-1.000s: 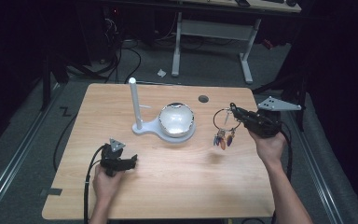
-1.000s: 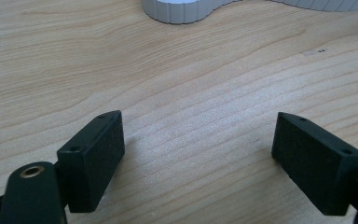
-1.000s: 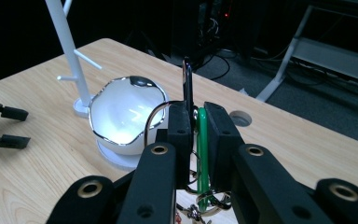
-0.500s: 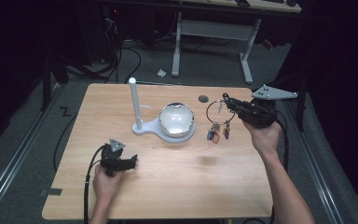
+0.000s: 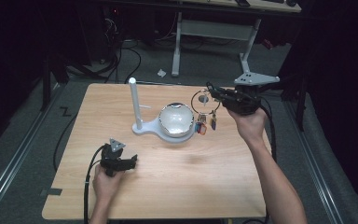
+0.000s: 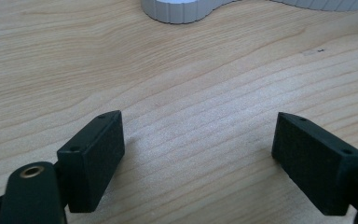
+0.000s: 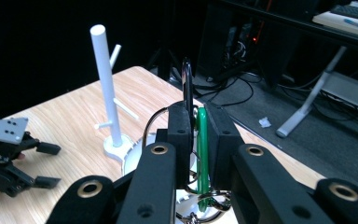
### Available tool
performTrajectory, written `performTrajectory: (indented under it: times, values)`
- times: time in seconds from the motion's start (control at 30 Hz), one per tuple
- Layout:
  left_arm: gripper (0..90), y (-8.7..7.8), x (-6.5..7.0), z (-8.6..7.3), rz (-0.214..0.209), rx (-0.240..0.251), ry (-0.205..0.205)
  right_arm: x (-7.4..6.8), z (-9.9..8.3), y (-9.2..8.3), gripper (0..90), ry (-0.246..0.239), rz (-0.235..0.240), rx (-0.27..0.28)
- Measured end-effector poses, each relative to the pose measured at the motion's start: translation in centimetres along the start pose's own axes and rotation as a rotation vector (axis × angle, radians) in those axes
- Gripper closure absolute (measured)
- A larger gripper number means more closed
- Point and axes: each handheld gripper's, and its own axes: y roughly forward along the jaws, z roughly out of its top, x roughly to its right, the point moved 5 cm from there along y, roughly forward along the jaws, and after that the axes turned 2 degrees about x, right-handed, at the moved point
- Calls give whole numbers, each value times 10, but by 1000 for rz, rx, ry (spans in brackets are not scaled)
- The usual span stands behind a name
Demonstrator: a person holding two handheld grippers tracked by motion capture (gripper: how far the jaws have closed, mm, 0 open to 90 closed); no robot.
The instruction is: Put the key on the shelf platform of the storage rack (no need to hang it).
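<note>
From above, the right gripper (image 5: 213,94) holds a key ring (image 5: 204,103) in the air just right of the white bowl (image 5: 176,119), the peg stand (image 5: 134,103) farther left. Its own camera shows jaws clamped on the ring, post ahead-left. The left gripper (image 6: 198,149) rests open on the table (image 6: 177,79).

The left gripper (image 6: 200,163) has its two black jaws spread wide, one at each lower corner, with nothing between them but bare wooden counter (image 6: 191,84). Beyond the jaws, at the far edge, sits the rounded ribbed rim of a white stand base (image 6: 182,10), well apart from both.
</note>
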Motion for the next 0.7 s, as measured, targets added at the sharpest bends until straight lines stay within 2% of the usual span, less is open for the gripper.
performTrajectory:
  times: [0.2, 0.27, 0.7]
  values:
    - [173, 0, 0, 0, -2, -4, 0, -7, 10, 15, 823, -7, 16, -5]
    - [173, 0, 0, 0, 1, -3, -4, -9, 12, 26, 823, -7, 20, -14]
    - [173, 0, 0, 0, 2, -3, -5, -17, 16, 65, 823, 4, 42, -46]
